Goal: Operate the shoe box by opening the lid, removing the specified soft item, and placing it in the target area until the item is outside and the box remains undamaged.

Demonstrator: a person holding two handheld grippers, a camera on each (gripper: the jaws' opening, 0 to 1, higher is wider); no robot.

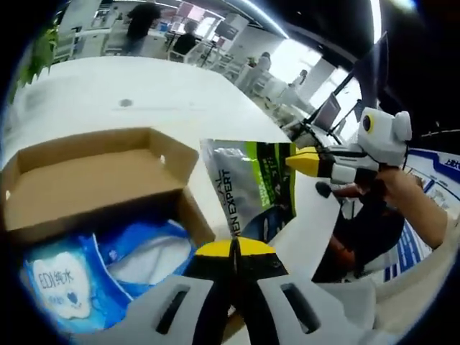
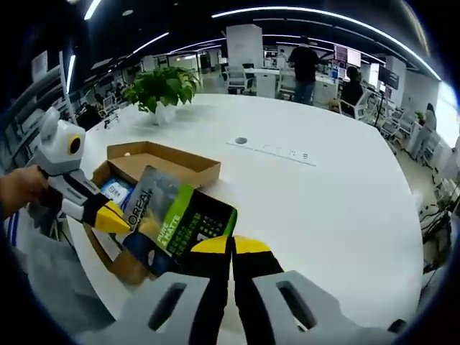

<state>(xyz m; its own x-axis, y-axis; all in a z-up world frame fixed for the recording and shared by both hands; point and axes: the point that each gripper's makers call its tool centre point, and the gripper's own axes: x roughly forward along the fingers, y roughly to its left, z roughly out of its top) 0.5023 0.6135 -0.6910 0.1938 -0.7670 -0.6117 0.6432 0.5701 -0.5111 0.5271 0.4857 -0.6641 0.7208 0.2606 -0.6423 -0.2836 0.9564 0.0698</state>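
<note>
An open cardboard shoe box [image 1: 108,180] [image 2: 172,159] lies on the white table, its lid folded back. Inside lies a blue and white wipes pack [image 1: 79,277] [image 2: 115,190]. A soft grey and green pouch [image 1: 248,183] [image 2: 172,215] marked MEN EXPERT hangs tilted over the box's near corner. My left gripper [image 1: 233,248] [image 2: 115,217] is shut on the pouch's lower edge. My right gripper [image 2: 231,248] [image 1: 305,162] is shut on its opposite edge.
The white table [image 2: 309,194] [image 1: 129,86] stretches wide beyond the box, with a small round port [image 2: 241,141] in its top. A potted plant [image 2: 162,86] stands at the far left edge. People and desks are farther back. A hand [image 1: 410,194] holds the right gripper.
</note>
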